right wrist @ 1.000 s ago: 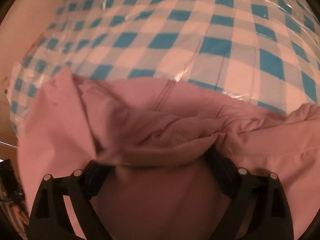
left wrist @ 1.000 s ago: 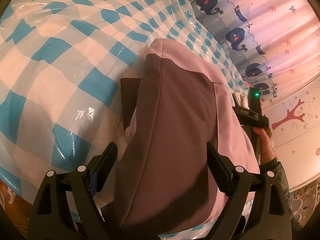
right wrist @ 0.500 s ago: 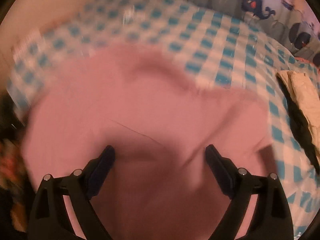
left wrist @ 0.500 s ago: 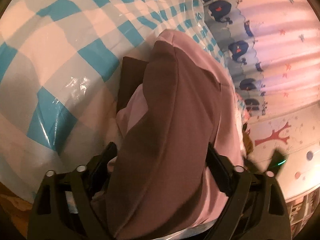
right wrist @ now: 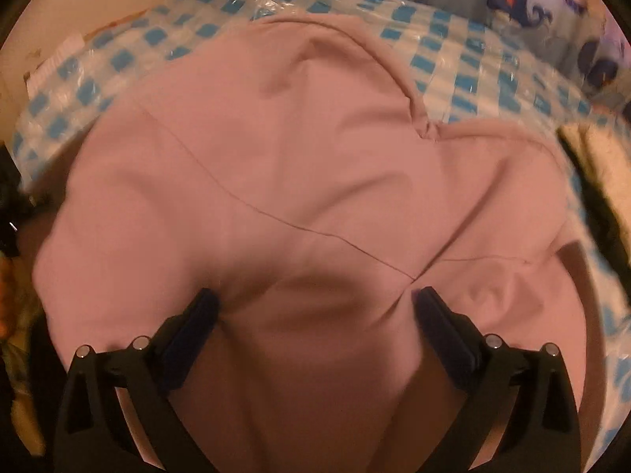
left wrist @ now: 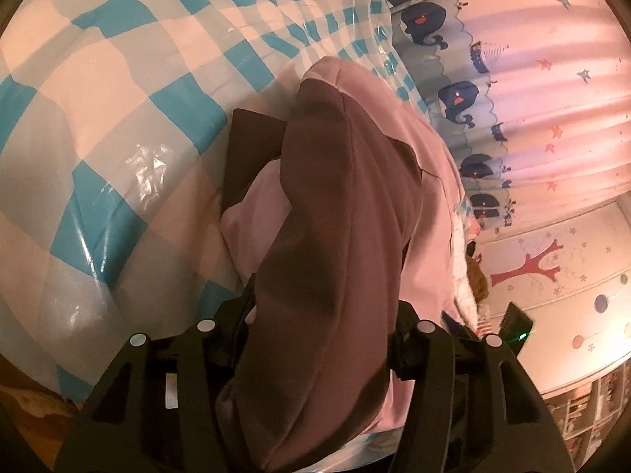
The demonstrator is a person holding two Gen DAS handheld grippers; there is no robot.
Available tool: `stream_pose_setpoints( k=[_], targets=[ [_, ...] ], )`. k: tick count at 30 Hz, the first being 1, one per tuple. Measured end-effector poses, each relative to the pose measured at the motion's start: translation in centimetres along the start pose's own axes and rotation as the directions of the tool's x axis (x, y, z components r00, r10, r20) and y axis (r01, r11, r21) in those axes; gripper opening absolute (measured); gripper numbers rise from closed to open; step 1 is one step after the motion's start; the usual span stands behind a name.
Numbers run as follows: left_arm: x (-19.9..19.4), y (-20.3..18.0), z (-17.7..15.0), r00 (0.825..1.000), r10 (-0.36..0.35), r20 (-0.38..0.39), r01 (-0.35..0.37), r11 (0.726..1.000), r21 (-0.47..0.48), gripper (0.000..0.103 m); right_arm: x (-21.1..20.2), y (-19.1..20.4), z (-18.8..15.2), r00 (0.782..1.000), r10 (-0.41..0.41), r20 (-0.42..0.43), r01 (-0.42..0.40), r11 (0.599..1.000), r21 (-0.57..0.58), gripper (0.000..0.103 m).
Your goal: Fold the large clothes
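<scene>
On the checked plastic sheet (right wrist: 465, 75), the pink garment (right wrist: 299, 165) is now lying spread, its bunching gone; right gripper (right wrist: 315, 315) is straddling cloth wide-fingered, left gripper (left wrist: 323, 331) is pinching a fold.

Pink garment (right wrist: 299, 165) bunched between right hand-held gripper (right wrist: 315, 307) fingers, checkered cover (right wrist: 465, 75) beyond

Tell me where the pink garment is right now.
The pink garment fills the right wrist view's centre, spread on the blue checked cover; in the left wrist view it bunches between the left gripper fingers.

Pink garment (right wrist: 299, 165), blue-white checked cover (left wrist: 118, 126)
</scene>
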State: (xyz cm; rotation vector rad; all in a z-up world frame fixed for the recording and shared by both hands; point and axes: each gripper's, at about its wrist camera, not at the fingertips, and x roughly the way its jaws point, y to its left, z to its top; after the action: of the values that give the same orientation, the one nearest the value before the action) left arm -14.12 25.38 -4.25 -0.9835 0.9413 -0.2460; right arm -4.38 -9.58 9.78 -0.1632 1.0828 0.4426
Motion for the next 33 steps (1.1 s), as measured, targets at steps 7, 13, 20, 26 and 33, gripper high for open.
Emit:
stream_pose_setpoints(
  k=[7, 13, 20, 26, 33],
  targets=[
    [-0.7, 0.3, 0.4, 1.000, 0.002, 0.002, -0.002, 1.000, -0.001, 0.084, -9.8, -11.6, -0.5, 0.993, -0.012, 0.118, -0.016, 0.972, 0.233, 0.097],
    [-0.4, 0.9, 0.2, 1.000, 0.023, -0.003, -0.023, 0.999, -0.027, 0.088, -6.0, -23.7, -6.0, 0.990, 0.120, -0.071, -0.068, 0.860, 0.505, 0.097],
    [1.2, -0.6, 0.4, 0.996, 0.086, 0.000, -0.086, 0.996, -0.001, 0.086, 0.2, -24.6, -9.6, 0.842, 0.539, 0.033, -0.419, 0.613, 0.670, 0.098],
    [0.0, -3.1, 1.7, 0.997, 0.080, 0.009, -0.081, 0.992, 0.094, 0.047, -0.4, -24.3, -9.4, 0.817, 0.574, 0.057, -0.476, 0.615, 0.629, 0.051],
    [-5.3, -7.5, 3.9, 0.986, 0.074, 0.148, -0.103, 0.973, 0.204, 0.042, -3.8, -19.5, -7.6, 0.801, 0.578, 0.154, -0.561, 0.637, 0.529, 0.031]
  ],
)
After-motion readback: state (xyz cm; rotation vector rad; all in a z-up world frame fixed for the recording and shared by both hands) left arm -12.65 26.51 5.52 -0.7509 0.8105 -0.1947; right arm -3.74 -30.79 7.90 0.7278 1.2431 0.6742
